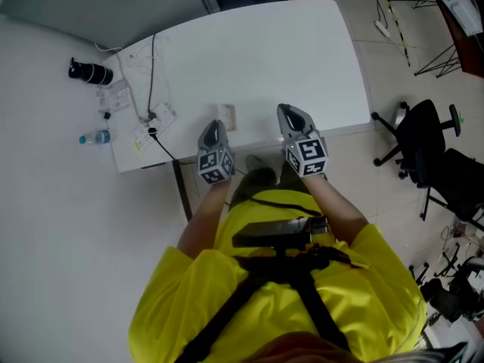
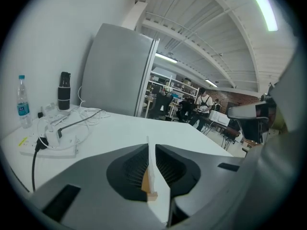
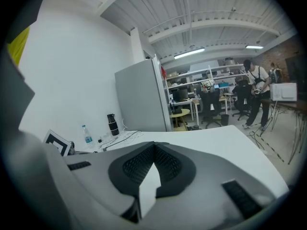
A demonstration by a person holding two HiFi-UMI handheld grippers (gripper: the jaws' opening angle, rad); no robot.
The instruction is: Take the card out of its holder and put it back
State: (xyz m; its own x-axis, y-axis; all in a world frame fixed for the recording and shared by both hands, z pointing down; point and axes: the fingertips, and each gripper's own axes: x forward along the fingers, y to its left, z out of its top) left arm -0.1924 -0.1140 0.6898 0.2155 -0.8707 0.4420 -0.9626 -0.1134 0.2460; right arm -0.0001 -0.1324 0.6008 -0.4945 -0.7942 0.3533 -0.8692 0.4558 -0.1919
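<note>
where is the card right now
In the left gripper view the card stands edge-on in its wooden holder between the left gripper's slightly parted jaws, near the table's front edge.

We find the head view evenly and brightly lit from above. The white table (image 1: pixel 249 59) is pale without blowing out, and its edges bow with the wide lens. In the left gripper view a ceiling strip light (image 2: pixel 263 6) glares at the upper right. In the right gripper view a ceiling tube (image 3: pixel 189 53) glows more mildly. Both gripper views are fisheye, with black corners and curved lines. The left gripper (image 2: pixel 149 147) and the right gripper (image 3: pixel 154 146) look soft so near the lens, while the room behind reads clearer.
</note>
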